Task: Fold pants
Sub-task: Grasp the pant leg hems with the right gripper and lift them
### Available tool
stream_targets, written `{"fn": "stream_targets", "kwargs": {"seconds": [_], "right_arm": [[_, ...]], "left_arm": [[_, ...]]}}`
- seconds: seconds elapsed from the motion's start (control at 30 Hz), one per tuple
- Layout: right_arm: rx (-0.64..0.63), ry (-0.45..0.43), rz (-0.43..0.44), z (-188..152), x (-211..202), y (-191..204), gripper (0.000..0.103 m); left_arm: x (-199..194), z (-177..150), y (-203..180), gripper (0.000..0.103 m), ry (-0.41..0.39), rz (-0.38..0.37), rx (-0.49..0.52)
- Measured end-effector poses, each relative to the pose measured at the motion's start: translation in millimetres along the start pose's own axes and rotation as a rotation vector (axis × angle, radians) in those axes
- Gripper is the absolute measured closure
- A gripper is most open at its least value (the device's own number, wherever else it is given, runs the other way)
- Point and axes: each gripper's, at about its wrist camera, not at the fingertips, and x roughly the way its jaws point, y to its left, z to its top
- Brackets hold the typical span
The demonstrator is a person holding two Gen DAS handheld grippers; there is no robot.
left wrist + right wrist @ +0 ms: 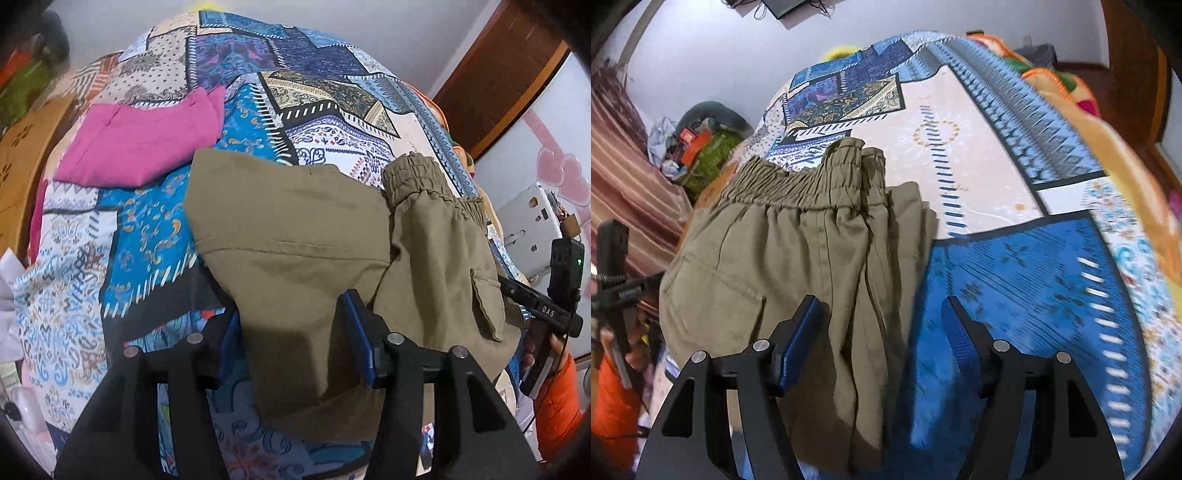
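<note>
From the left wrist, the olive pants [295, 236] are seen folded on a patterned bedspread [147, 229], reaching from the centre out to three o'clock, where the elastic waistband [417, 177] is bunched. The left gripper [291, 336] is held at six o'clock with a fold of the pants lying between its blue pads [360, 332]; whether the cloth is pinched cannot be told. A folded pink garment [140, 147] is laid at ten o'clock. From the right wrist, the pants [798, 251] are spread from the centre towards nine o'clock. The right gripper [882, 339] is held fairly wide at six o'clock, the pants' edge lying loose between its pads [798, 347], unpressed.
</note>
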Motion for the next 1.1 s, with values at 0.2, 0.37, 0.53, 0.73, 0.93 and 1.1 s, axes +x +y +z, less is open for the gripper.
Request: {"fn": "stream_targets", "kwargs": {"seconds": [0.2,0.37,0.53,0.73,0.93,1.1], "right_arm": [[0.013,-0.004,0.028,10,10,-4,0.046],[-0.006,0.015,0.039,17,14,-1,0.068],[-0.037,0.007,0.009,23,13,4,0.086],[-0.123,-0.031,-0.028,34,-4,19,0.090],[-0.190,-0.095,-0.015,57,-25,47,0.091],[-0.256,-0.156,-0.013,83,-34,81,0.091]], "left_arm": [[6,7,1,0.075,-0.034,0.029,0.001],[6,12,4,0.091,-0.049,0.038,-0.017],[-9,15,-3,0.100,-0.095,0.075,0.001],[-37,21,-14,0.100,-0.155,0.094,0.036],[-71,33,-17,0.100,-0.232,0.133,0.056],[-103,45,-5,0.100,-0.308,0.164,0.052]]}}
